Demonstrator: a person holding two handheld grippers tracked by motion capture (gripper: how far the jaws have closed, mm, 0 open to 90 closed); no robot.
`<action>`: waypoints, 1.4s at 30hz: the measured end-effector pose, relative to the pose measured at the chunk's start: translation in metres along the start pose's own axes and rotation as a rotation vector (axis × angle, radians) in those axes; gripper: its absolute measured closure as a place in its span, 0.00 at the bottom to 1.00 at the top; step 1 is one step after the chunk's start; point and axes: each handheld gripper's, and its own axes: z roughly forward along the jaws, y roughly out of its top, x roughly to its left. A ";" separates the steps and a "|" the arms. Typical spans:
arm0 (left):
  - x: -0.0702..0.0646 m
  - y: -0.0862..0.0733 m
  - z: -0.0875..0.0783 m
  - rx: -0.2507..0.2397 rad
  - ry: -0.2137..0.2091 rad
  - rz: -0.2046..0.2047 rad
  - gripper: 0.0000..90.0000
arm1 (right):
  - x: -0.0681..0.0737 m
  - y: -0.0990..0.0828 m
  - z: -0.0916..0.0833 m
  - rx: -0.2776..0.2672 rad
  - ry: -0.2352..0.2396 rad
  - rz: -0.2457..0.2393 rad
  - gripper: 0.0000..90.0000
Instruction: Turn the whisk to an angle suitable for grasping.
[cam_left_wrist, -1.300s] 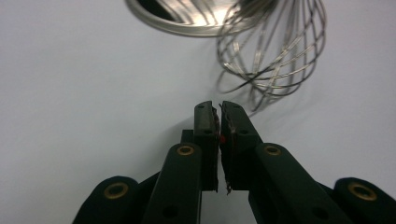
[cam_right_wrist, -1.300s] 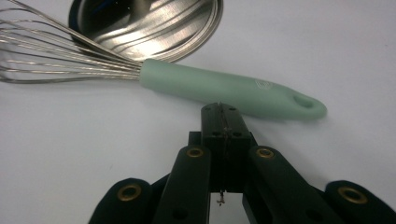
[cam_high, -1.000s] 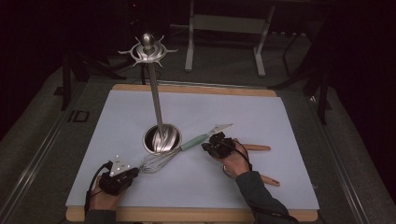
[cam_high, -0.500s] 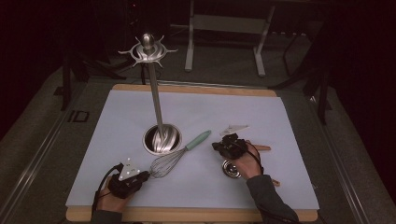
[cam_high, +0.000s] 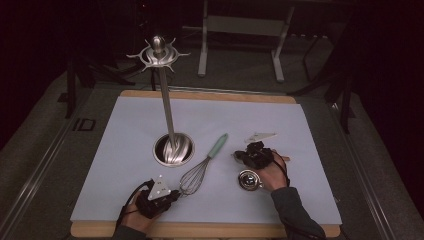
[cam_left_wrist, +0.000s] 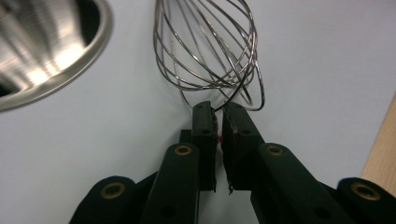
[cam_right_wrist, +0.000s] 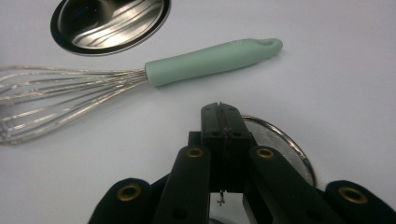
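Observation:
A whisk lies on the pale mat (cam_high: 125, 130), its mint handle (cam_high: 218, 146) (cam_right_wrist: 212, 59) pointing up-right and its wire cage (cam_high: 194, 180) (cam_left_wrist: 210, 46) toward the near edge. My left gripper (cam_high: 172, 194) (cam_left_wrist: 219, 108) sits at the cage's tip, its jaws nearly together and pinching a wire loop. My right gripper (cam_high: 239, 156) (cam_right_wrist: 220, 109) is shut with nothing held, to the right of the whisk handle and just above a small round metal strainer (cam_high: 248, 180) (cam_right_wrist: 280, 144).
A tall metal stand rises from a round shiny base (cam_high: 172, 148) (cam_left_wrist: 42, 51) (cam_right_wrist: 109, 23) to a hooked crown (cam_high: 159, 52). A wooden handle (cam_high: 286, 159) pokes out beside the right hand. The mat's wooden front edge (cam_high: 210, 230) lies close under both hands.
The left gripper has slid to the right along the near edge, and the whisk's cage end swung right with it. The right hand has drawn back to the right, uncovering the strainer.

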 end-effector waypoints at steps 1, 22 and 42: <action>-0.001 0.001 0.002 -0.002 -0.005 0.003 0.94 | -0.001 0.000 -0.001 -0.004 0.000 0.002 1.00; -0.054 0.051 0.057 -0.021 -0.139 0.088 0.96 | -0.014 0.004 -0.016 -0.012 -0.035 0.000 0.98; -0.041 0.046 0.049 -0.014 -0.122 0.053 0.96 | -0.022 0.006 -0.016 0.001 -0.027 0.017 0.90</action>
